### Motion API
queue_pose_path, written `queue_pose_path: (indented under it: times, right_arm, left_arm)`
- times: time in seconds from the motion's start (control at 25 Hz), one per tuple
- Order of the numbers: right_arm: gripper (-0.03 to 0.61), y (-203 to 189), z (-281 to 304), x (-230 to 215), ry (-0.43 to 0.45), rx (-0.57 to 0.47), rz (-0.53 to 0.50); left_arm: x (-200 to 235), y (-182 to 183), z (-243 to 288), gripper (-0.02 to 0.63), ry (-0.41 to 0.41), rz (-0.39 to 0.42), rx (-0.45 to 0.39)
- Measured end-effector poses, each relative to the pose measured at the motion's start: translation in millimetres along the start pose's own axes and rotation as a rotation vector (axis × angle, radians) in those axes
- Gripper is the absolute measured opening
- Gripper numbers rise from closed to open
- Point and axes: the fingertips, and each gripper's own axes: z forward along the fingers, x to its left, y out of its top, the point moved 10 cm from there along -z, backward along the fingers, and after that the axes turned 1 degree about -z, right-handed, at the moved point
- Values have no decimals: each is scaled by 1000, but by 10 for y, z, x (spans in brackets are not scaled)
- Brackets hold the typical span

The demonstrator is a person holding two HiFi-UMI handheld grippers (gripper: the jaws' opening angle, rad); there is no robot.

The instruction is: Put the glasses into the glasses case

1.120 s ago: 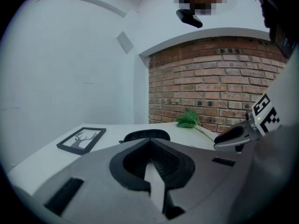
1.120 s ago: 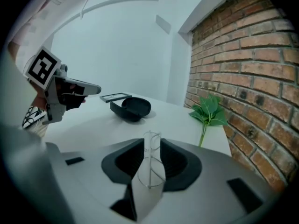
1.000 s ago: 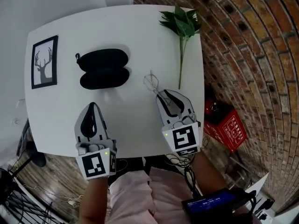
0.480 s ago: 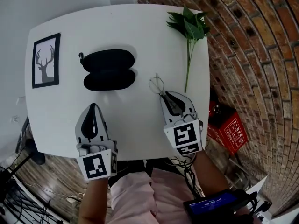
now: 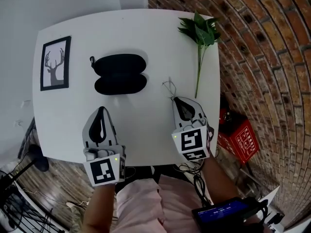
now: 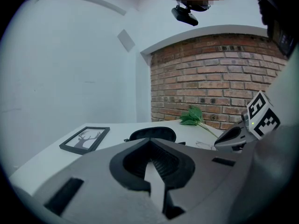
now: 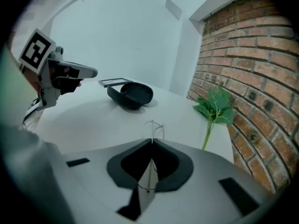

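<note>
The thin wire glasses [image 5: 168, 86] lie right of centre on the white table [image 5: 146, 28]; in the right gripper view the glasses [image 7: 153, 127] stick out just past the jaw tips. My right gripper [image 5: 173, 99] has its jaws closing tight on the near end of the frame, and a wire runs back between the pads [image 7: 151, 141]. The black glasses case [image 5: 119, 73] lies open and empty to the left, apart from both grippers. My left gripper [image 5: 100, 109] hovers near the front edge, shut and empty, pointing toward the case [image 6: 152, 133].
A framed deer picture [image 5: 55, 63] lies at the table's left side. A green leafy sprig [image 5: 201, 30] lies along the right edge. A brick wall [image 7: 261, 78] rises to the right, and a red box [image 5: 238, 132] sits on the floor below.
The right gripper's jaws, open around the near end of the glasses a second ago, have come together on the frame. The left gripper has stayed where it was.
</note>
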Motion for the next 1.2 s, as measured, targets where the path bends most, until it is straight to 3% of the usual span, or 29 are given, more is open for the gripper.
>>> queue_pose_path:
  times: [0.32,0.68,0.96,1.2]
  right_arm:
    - [11,182,-269,-105,-53,-75,-10]
    - [11,746,-773,-350,-100,-240,-70]
    - [11,1051,-1052,-340,-69,-330,-131]
    - [11,1265,-912,-278,-41,-347,-173]
  left_arm:
    - [-93,183,-154,0,7,28,-59]
    - [-218,603,-496,0,34,36,-179]
    - [-170,773,-831,0,85,31,-227]
    - [13,872,-793,0,113,42,-247]
